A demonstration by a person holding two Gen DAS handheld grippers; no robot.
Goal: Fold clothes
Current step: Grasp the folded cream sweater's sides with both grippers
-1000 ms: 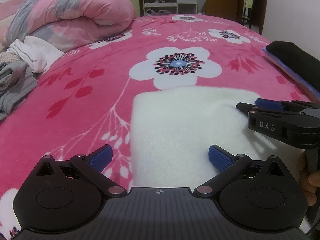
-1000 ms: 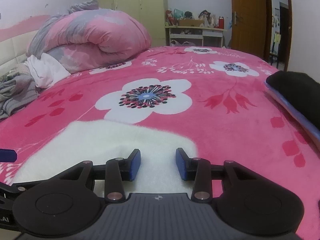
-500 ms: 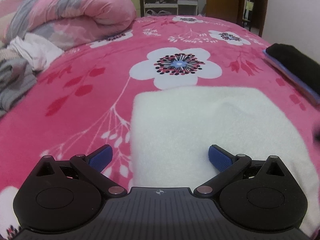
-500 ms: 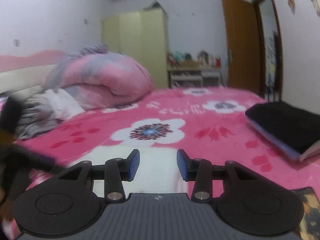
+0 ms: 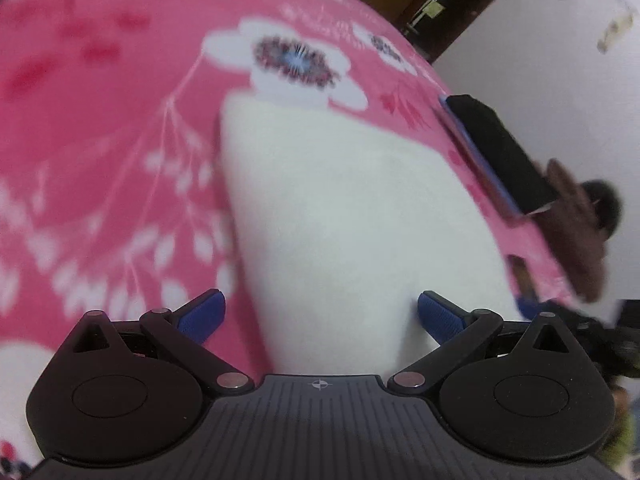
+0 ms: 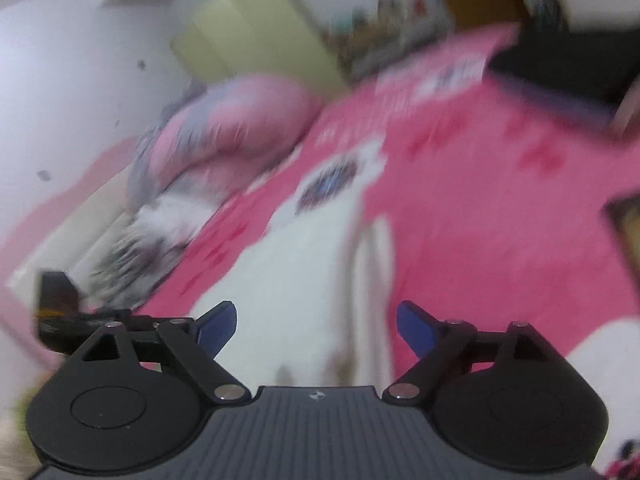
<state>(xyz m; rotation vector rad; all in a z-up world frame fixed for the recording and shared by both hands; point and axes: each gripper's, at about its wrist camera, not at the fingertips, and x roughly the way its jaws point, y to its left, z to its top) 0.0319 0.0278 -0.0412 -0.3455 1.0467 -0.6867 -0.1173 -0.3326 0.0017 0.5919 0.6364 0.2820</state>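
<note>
While white garment (image 5: 352, 216) lies folded on pink bedspread (image 5: 100, 128), left gripper (image 5: 320, 314) wide apart, empty; right gripper (image 6: 316, 326) jaws just opened, nothing between; best grab near edge squarely.

Left wrist view looks down close over the white folded garment (image 5: 352, 216) at 12 o'clock on the pink floral bedspread (image 5: 100, 128); right wrist view, rolled and blurred, faces the same bedspread and garment (image 6: 296, 280), rolled duvet (image 6: 232, 128) at 10 o'clock.

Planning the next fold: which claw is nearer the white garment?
Left. The left claw hangs open over the white garment; the right claw, just opened and empty, sits beside its edge.
</note>
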